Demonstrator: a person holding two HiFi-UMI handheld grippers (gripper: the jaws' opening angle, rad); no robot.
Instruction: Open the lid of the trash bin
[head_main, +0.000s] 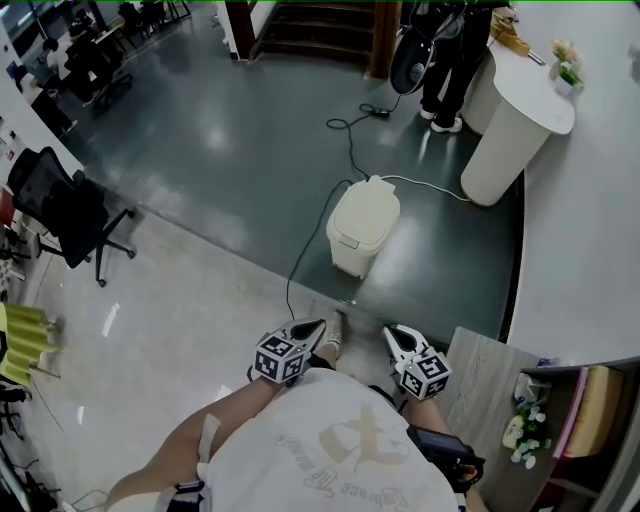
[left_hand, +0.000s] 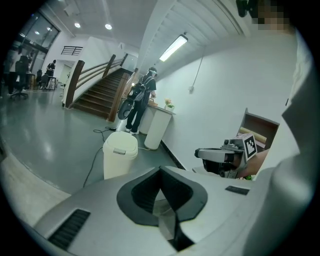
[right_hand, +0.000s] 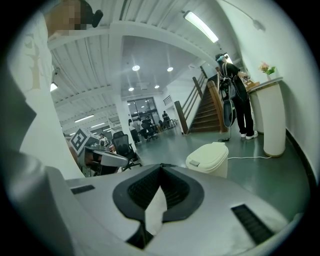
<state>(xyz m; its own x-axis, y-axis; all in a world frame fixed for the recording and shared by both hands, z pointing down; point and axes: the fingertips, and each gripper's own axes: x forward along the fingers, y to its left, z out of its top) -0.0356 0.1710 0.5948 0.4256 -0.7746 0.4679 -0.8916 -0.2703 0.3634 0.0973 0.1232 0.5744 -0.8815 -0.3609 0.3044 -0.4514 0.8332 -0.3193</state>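
The cream trash bin (head_main: 362, 225) stands on the dark green floor ahead of me with its lid down; it also shows as the bin (left_hand: 119, 153) in the left gripper view and the bin (right_hand: 209, 158) in the right gripper view. My left gripper (head_main: 318, 325) and right gripper (head_main: 389, 331) are held close to my body, side by side, well short of the bin. Both are shut with nothing between the jaws, as the left gripper (left_hand: 160, 170) and right gripper (right_hand: 161, 166) show in their own views.
A black cable (head_main: 298, 255) runs across the floor past the bin's left side, and a white cord (head_main: 430, 184) lies behind it. A white round counter (head_main: 515, 125) and a standing person (head_main: 450, 60) are beyond. An office chair (head_main: 70, 215) stands left, a wooden shelf (head_main: 480, 375) right.
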